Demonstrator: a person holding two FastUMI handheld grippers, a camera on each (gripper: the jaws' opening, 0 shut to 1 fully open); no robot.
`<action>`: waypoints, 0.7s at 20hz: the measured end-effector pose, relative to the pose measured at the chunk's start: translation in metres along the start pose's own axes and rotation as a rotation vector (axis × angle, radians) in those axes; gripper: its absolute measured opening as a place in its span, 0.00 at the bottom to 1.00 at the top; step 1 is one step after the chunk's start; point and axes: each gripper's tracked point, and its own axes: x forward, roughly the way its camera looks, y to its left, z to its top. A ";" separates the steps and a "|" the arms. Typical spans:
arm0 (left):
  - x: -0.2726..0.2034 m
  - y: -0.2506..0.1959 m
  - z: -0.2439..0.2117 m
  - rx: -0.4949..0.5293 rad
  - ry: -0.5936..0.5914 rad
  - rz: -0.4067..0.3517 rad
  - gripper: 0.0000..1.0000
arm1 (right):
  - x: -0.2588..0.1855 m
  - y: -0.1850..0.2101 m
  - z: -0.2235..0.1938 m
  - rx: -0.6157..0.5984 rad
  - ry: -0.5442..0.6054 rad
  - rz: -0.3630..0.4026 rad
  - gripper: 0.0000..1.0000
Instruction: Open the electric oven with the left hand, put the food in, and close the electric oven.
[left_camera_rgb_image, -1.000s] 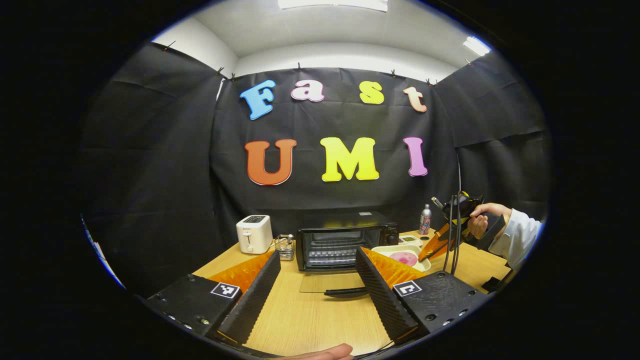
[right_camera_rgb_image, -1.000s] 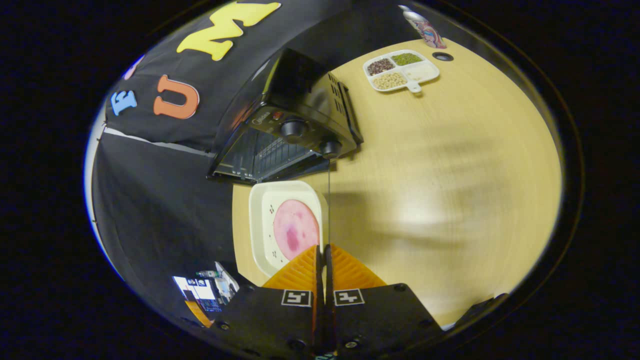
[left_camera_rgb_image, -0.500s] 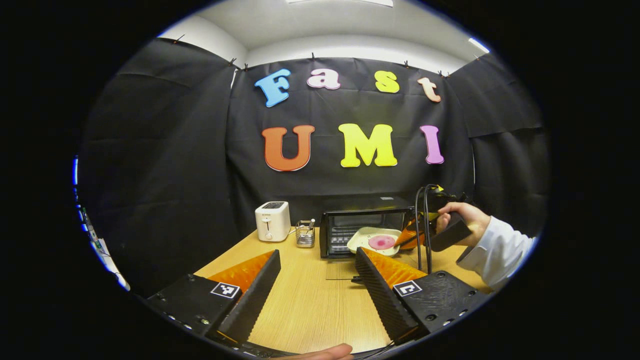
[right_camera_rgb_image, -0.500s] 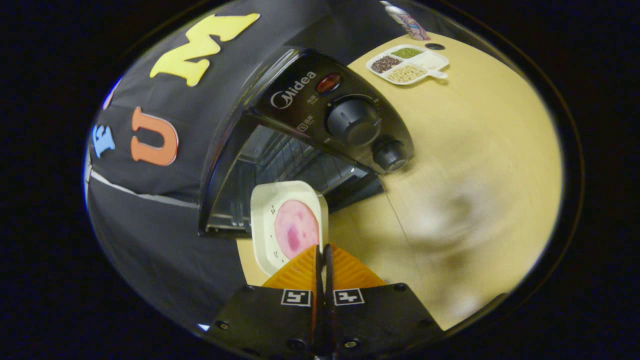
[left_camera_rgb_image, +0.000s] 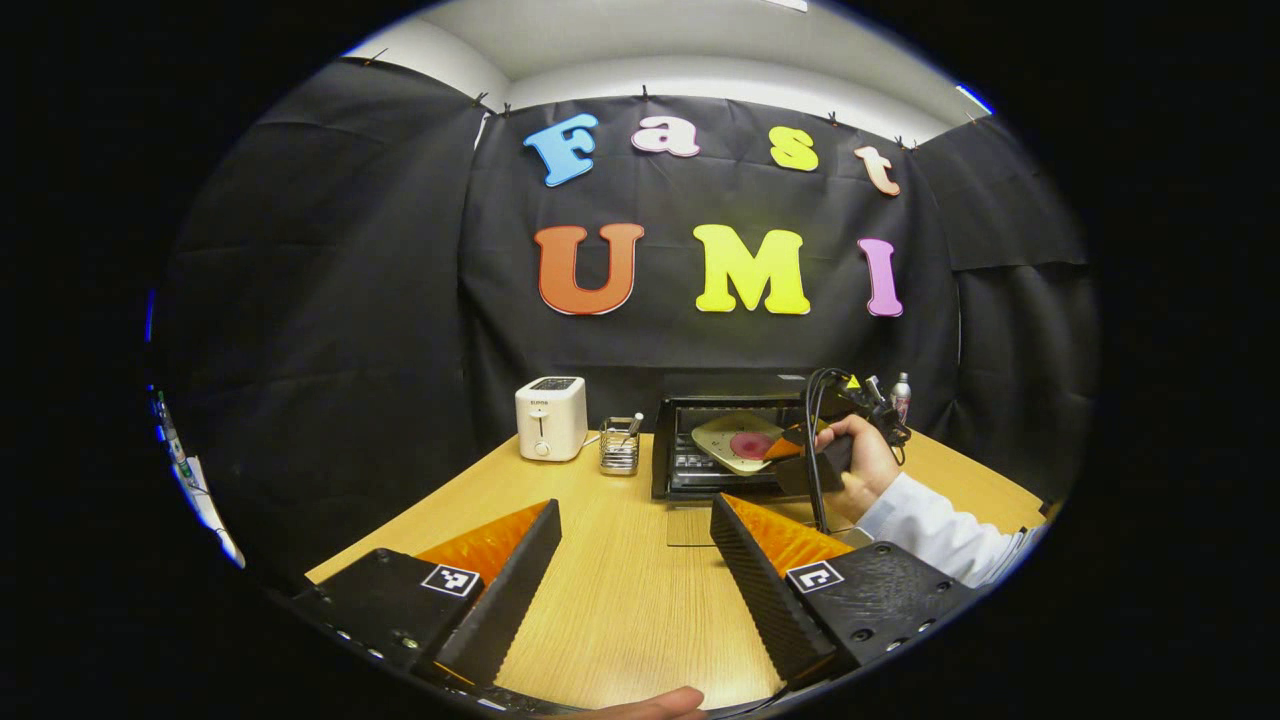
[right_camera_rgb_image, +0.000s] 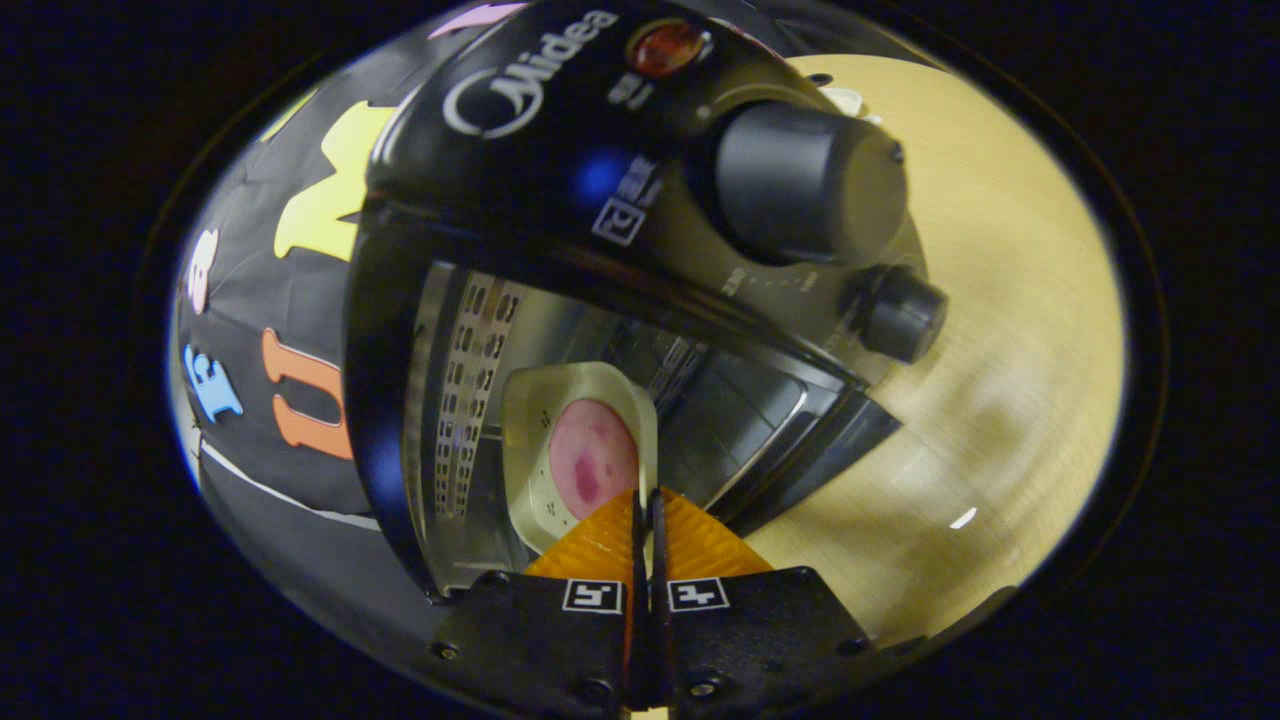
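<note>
right gripper (right_camera_rgb_image: 645, 500) clamped on the rim of the plate (right_camera_rgb_image: 535, 450) of pink food (right_camera_rgb_image: 592, 462) — tilted, partly inside the open oven (right_camera_rgb_image: 560, 200) mouth, near its perforated wall. left gripper (left_camera_rgb_image: 630, 545) spread wide, holding nothing, over bare table (left_camera_rgb_image: 610, 620) — well apart from the lowered glass door (left_camera_rgb_image: 690, 525).

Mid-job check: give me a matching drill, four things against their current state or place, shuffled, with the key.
1. oven door
2. plate
3. left claw
4. toaster

A. open, holding nothing
B. folded down flat on the table
C. far left on the table
D. pinched at its rim, partly inside the oven

Pairs: 1-B, 2-D, 3-A, 4-C
</note>
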 end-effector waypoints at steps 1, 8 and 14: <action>0.005 0.003 -0.005 0.002 0.012 0.004 0.95 | 0.004 0.002 -0.004 0.005 -0.015 0.018 0.04; 0.015 0.002 -0.025 0.001 0.074 0.008 0.96 | 0.007 0.005 0.019 -0.131 -0.194 0.071 0.12; 0.011 0.001 -0.027 0.009 0.088 -0.008 0.96 | -0.034 0.004 0.002 -0.285 -0.204 0.105 0.55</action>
